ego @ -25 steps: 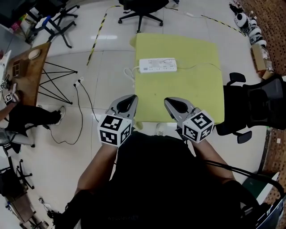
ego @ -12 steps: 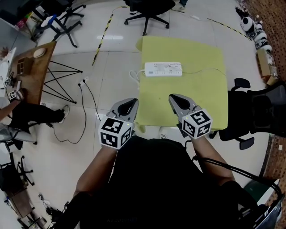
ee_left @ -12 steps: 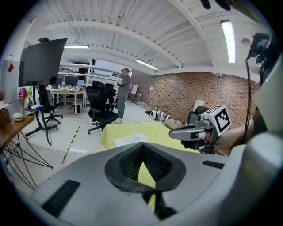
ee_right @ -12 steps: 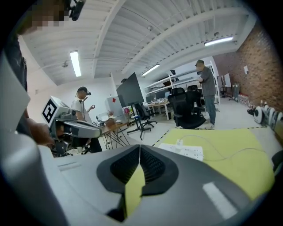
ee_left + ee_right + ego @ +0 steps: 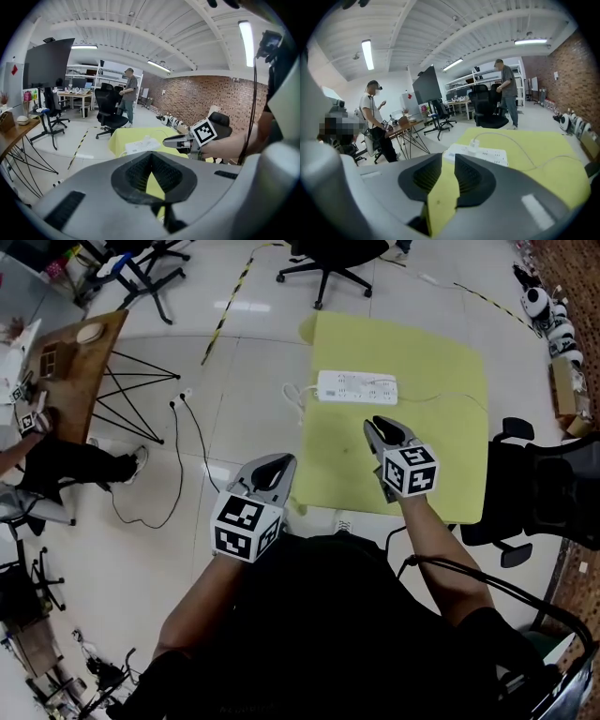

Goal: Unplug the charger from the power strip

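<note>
Reach of the right gripper (image 5: 376,422) is the main change: a second ago both grippers hung side by side at the lower edge of the yellow table (image 5: 441,474), and now the right one stands well out over the tabletop, near the middle of the frame. Its fingers were pressed together then. Now they are opening, and the right gripper view shows only a strip of bare yellow table between them, so they hold nothing. The left gripper (image 5: 284,461) has hardly shifted. It stays just off the table's lower left corner, fingers together at the tips and empty.

The power strip (image 5: 357,386) lies flat across the upper part of the table, its left end close to the left edge, a short band of bare table apart from the right gripper's tips. The charger (image 5: 475,143) is a small white block plugged into the strip near its left end in the right gripper view, and its thin cable (image 5: 441,397) runs off toward the table's right edge.

The tabletop is open below and right of the strip. A black office chair (image 5: 544,493) stands just beside the right edge and another chair (image 5: 328,259) lies beyond the upper edge. Left of the table is tiled floor (image 5: 244,418).
</note>
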{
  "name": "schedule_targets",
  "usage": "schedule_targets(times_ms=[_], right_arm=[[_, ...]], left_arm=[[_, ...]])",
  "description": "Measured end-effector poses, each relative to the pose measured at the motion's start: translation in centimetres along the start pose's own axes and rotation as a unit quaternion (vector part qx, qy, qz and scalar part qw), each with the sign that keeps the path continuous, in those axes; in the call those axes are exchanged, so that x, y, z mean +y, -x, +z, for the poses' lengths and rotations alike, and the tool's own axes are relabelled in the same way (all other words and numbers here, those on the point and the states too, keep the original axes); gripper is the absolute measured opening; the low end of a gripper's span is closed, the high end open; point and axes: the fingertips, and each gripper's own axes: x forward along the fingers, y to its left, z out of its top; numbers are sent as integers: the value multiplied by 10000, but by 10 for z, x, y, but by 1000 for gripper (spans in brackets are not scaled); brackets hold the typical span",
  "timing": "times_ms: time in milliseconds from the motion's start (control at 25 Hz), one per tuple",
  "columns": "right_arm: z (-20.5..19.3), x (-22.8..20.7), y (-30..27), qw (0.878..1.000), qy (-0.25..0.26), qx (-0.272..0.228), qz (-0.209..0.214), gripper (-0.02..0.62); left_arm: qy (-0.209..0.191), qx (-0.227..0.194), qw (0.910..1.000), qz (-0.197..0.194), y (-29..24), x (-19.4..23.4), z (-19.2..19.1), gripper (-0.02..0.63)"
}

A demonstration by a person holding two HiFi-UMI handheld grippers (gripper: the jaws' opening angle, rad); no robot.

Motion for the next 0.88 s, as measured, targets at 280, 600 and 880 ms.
schedule_targets(times_ms=[280,600,880], right_arm=[[-14,-41,-35,9981,-500,152,-333,91],[-14,-60,-61,9961,-662,146,-563,150],[-10,-67,-85,9955,-661,232,-643,184]], left_arm=[[158,27,9996,221,6,17,-3,6],[318,81,9989,324,2,28,-8,6],[422,117,9981,432,4,31,-13,6]])
